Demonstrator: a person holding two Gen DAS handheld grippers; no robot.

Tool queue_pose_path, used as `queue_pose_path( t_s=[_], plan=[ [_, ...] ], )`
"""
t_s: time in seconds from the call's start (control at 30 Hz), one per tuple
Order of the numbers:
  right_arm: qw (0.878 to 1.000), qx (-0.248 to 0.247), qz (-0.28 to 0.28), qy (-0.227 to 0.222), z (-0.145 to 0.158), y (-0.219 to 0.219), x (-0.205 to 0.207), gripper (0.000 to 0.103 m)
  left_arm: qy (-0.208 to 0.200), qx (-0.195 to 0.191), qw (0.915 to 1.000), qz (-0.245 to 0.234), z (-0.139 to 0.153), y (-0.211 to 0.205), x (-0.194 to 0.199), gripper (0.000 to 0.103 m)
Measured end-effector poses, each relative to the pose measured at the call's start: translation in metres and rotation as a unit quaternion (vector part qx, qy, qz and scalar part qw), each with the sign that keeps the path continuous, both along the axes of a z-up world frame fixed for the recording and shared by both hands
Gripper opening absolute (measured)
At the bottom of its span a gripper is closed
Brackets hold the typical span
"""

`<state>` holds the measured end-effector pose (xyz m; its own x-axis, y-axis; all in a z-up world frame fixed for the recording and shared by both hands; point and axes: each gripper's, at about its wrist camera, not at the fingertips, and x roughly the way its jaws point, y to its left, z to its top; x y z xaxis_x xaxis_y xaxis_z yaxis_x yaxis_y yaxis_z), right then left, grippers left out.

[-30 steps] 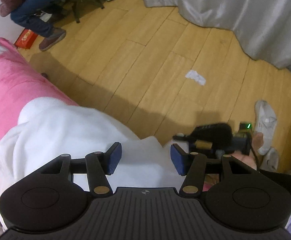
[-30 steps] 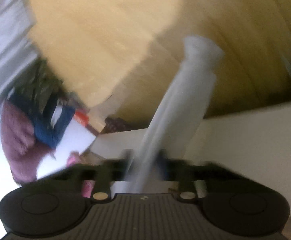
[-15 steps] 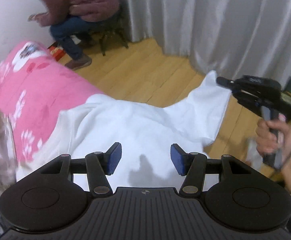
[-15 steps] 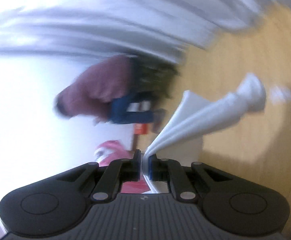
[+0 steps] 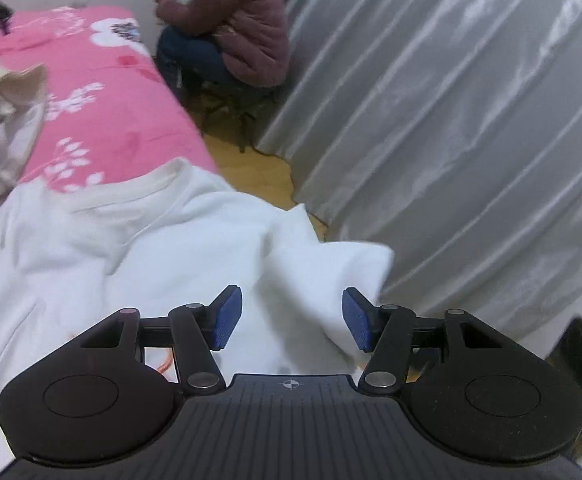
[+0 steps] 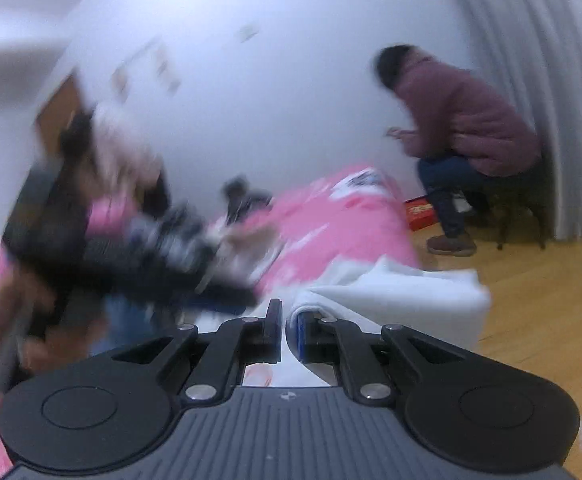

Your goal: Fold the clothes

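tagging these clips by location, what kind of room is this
Most likely a bedroom at home: a bed with a pink flowered cover, long grey curtains and a wooden floor.

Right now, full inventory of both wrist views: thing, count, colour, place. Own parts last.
garment: 1, white, spread on the bed, one end lifted
bedcover: 1, pink with white print, on the bed
beige cloth: 1, far left on the bed
curtain: 1, silver-grey, right of the bed
floor: wood, between bed and curtain
seated person: 1, maroon jacket, blue trousers, by the wall
red box: 1, on the floor by that person's feet
left gripper: black, blue pads, open above the garment
right gripper: black, shut on the garment's edge
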<state>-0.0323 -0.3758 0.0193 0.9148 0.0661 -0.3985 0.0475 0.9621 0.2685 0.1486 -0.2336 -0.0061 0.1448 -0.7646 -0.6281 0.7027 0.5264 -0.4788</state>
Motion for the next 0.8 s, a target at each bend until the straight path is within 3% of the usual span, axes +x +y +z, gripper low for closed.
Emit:
queue_pose_path(
  t_s=[0.07,0.13,0.2,0.3,0.4,0.43,0.5,0.57,0.63,0.73,0.77,0.8],
  plan=[
    [0.995,-0.084,0.037,0.033,-0.006,0.036,0.008,0.008,-0.009,0.001,0.9999,0.004,-0.007,0.009,0.002,0.058],
    [0.983,-0.155,0.077,0.065,-0.021,0.069,0.015,0.008,-0.012,0.01,0.9999,0.001,-0.017,0.013,0.005,0.062],
    [0.963,-0.225,0.115,0.096,-0.04,0.097,0.017,0.009,-0.036,0.03,0.9989,-0.007,-0.029,0.01,0.003,0.063],
    [0.925,-0.319,0.159,0.129,-0.07,0.134,0.013,0.012,-0.114,0.067,0.9899,-0.051,-0.045,-0.007,-0.011,0.063],
    [0.903,-0.371,0.175,0.133,-0.088,0.149,0.008,0.012,-0.143,0.082,0.9838,-0.071,-0.056,-0.028,-0.019,0.063],
    [0.899,-0.38,0.176,0.128,-0.09,0.154,0.002,0.012,-0.152,0.072,0.9831,-0.073,-0.056,-0.034,-0.02,0.063],
    [0.908,-0.359,0.169,0.133,-0.088,0.15,0.004,0.011,-0.184,0.047,0.9777,-0.089,-0.053,-0.043,-0.026,0.063],
    [0.906,-0.364,0.167,0.133,-0.092,0.147,0.01,0.011,-0.224,0.036,0.9643,-0.136,-0.049,-0.06,-0.031,0.063],
    [0.902,-0.376,0.166,0.132,-0.098,0.147,0.014,0.011,-0.221,0.062,0.9521,-0.202,-0.051,-0.084,-0.033,0.063],
    [0.901,-0.379,0.164,0.132,-0.098,0.145,0.011,0.011,-0.195,0.087,0.9481,-0.235,-0.057,-0.105,-0.029,0.063],
    [0.904,-0.372,0.162,0.134,-0.096,0.143,0.008,0.011,-0.178,0.1,0.9461,-0.251,-0.061,-0.11,-0.026,0.054],
    [0.908,-0.363,0.16,0.136,-0.095,0.142,0.005,0.011,-0.162,0.111,0.9462,-0.257,-0.066,-0.113,-0.023,0.03]
  ],
)
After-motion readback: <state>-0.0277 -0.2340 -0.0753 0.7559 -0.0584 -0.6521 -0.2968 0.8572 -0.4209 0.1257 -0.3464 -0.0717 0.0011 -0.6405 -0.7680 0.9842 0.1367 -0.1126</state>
